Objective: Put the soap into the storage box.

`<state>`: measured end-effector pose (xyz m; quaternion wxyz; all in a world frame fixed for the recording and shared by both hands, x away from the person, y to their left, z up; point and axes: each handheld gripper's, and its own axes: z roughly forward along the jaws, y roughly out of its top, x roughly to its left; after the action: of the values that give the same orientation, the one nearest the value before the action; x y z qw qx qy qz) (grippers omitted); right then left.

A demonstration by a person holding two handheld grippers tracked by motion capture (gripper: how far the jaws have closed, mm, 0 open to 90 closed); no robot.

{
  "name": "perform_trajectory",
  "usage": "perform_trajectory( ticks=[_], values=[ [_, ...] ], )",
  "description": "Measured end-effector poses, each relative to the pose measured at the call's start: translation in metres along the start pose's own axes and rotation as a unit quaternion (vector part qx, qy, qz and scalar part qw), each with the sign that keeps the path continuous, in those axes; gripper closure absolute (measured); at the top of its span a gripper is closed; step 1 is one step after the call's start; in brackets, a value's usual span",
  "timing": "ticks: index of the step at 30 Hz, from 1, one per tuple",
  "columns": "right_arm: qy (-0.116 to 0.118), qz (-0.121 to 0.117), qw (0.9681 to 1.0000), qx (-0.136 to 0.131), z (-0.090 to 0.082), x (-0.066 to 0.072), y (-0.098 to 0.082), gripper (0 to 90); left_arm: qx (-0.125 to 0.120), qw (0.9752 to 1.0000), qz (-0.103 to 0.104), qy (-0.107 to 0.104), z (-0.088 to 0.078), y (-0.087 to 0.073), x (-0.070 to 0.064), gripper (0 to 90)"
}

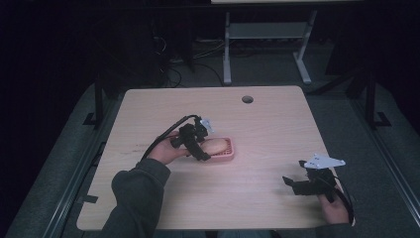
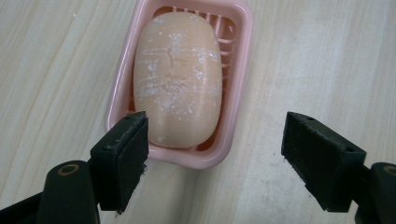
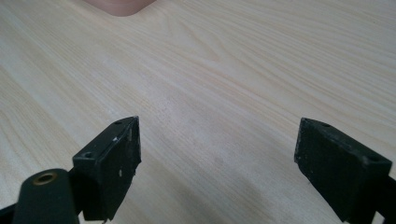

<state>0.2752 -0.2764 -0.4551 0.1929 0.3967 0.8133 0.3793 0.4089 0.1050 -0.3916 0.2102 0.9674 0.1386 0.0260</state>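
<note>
A peach-coloured bar of soap (image 2: 177, 77) with white scuffs lies in a pink slotted soap dish (image 2: 236, 107) near the table's middle (image 1: 229, 152). My left gripper (image 2: 215, 161) hovers just short of the dish's near end, open, with nothing between its jaws; in the high view the left gripper (image 1: 198, 144) sits at the dish's left side. My right gripper (image 3: 217, 165) is open over bare wood near the front right of the table, far from the dish; the high view shows that right gripper (image 1: 299, 181) held by a hand. A corner of the pink dish (image 3: 122, 5) shows at the top of the right gripper view.
The light wooden table (image 1: 277, 129) has a round cable hole (image 1: 247, 99) near its far edge. Beyond it, on the dark floor, stands a grey desk frame (image 1: 267, 39) with cables. The person's forearms come in from the front edge.
</note>
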Motion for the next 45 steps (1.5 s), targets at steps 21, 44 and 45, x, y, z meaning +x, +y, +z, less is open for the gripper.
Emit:
perform_trajectory(
  ticks=[21,44,45],
  values=[
    [-0.001,0.001,1.0000,0.006,0.001,-0.001,-0.001,14.1,-0.017,0.9998,-0.010,0.008,-0.013,-0.025,-0.011,22.6],
    [-0.003,-0.001,0.9999,0.014,0.004,0.000,-0.001,14.1,-0.030,0.9992,-0.025,0.006,-0.023,-0.059,-0.023,21.5],
    [-0.003,-0.002,0.9999,0.014,0.004,0.000,-0.001,14.1,-0.028,0.9993,-0.024,0.006,-0.023,-0.060,-0.024,21.6]
  ],
)
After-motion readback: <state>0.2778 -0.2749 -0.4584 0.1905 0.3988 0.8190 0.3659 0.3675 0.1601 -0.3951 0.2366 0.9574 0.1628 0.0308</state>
